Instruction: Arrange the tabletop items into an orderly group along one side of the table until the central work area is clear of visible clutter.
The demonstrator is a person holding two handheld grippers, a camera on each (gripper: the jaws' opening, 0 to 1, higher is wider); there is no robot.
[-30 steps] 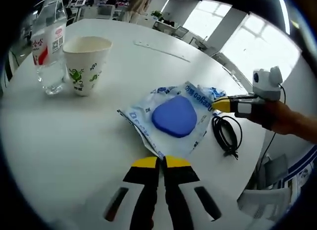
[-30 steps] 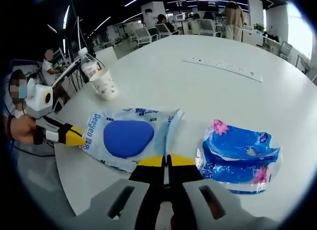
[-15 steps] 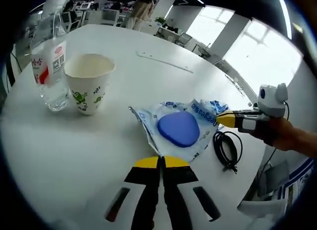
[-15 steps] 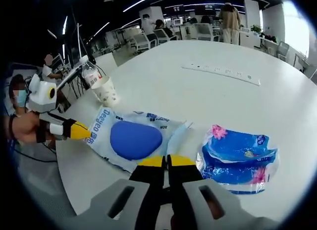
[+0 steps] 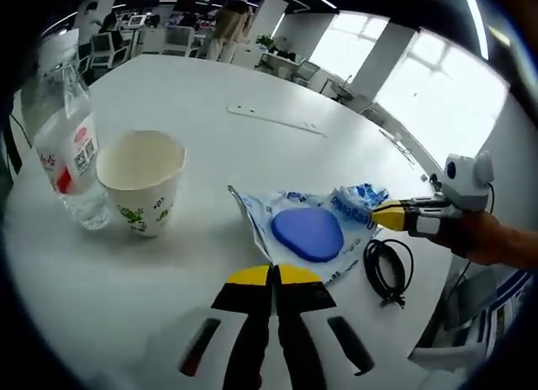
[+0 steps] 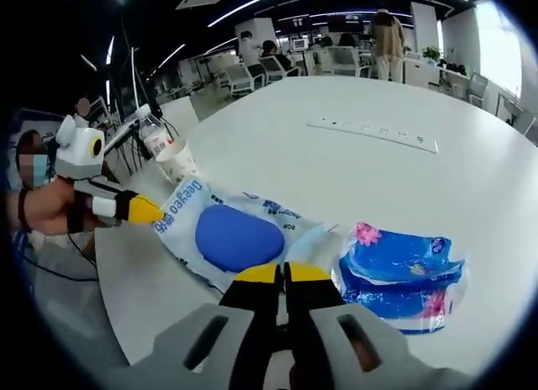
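Right gripper view, "Deeyeo" wipes pack [image 6: 231, 232], both hand-held grippers pinching its edges.

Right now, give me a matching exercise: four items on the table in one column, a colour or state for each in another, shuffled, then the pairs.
Things:
1. paper cup
2. water bottle
3. wipes pack
4. cable

Descriptions:
A. black, coiled near the table's edge
B. clear plastic with a red and white label
C. white wrapper with a blue oval lid, held at both ends by a gripper
D. white with green print, open top

Pairs: 1-D, 2-B, 3-C, 4-A
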